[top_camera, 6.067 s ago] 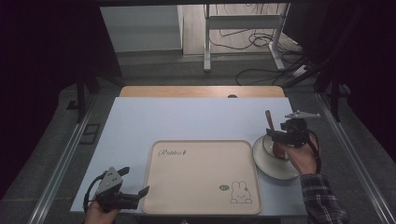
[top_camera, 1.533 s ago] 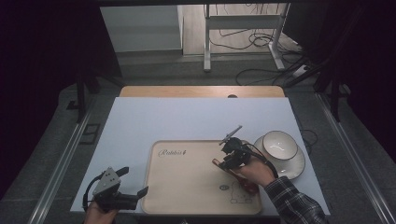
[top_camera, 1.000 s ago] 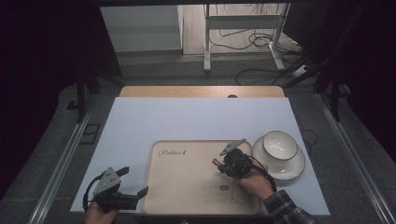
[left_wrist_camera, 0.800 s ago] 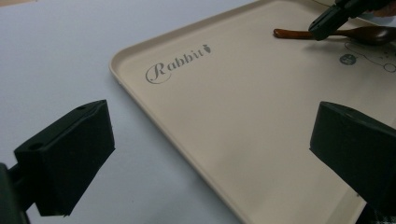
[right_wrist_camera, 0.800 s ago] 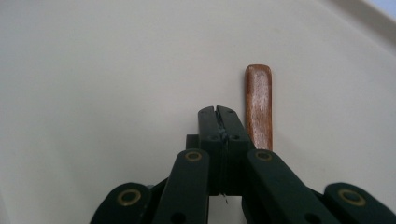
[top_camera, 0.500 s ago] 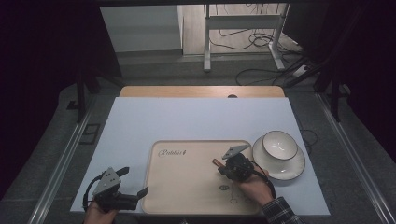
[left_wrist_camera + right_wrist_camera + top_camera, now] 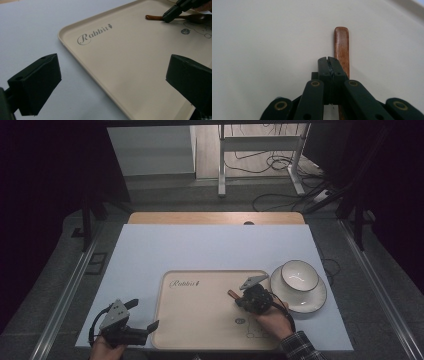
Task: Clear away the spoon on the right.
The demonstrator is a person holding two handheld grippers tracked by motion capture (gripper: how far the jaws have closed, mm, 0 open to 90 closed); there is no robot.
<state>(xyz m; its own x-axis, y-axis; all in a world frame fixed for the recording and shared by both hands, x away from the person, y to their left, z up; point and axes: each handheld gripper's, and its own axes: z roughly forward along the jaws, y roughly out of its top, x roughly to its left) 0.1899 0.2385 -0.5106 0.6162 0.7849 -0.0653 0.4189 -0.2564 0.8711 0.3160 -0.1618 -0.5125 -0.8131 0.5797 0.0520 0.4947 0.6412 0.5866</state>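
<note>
Right gripper sits low over the right half of the cream tray, jaws pressed together with no visible gap, the brown wooden spoon lying flat on the tray just beside them; whether they pinch it cannot be told. Left gripper rests at the table's near-left corner beside the tray's left rim, jaws spread wide and empty. A white bowl stands on a saucer toward the table's right edge

Tray: smooth matt cream plastic w/ printed script. Spoon: brown wood, polished, slight sheen. Bowl & saucer: glossy white glazed ceramic, dark rims. Tabletop: matt pale sheet, wood edge at back. Left claw pads: matt black, rubbery-looking.
</note>
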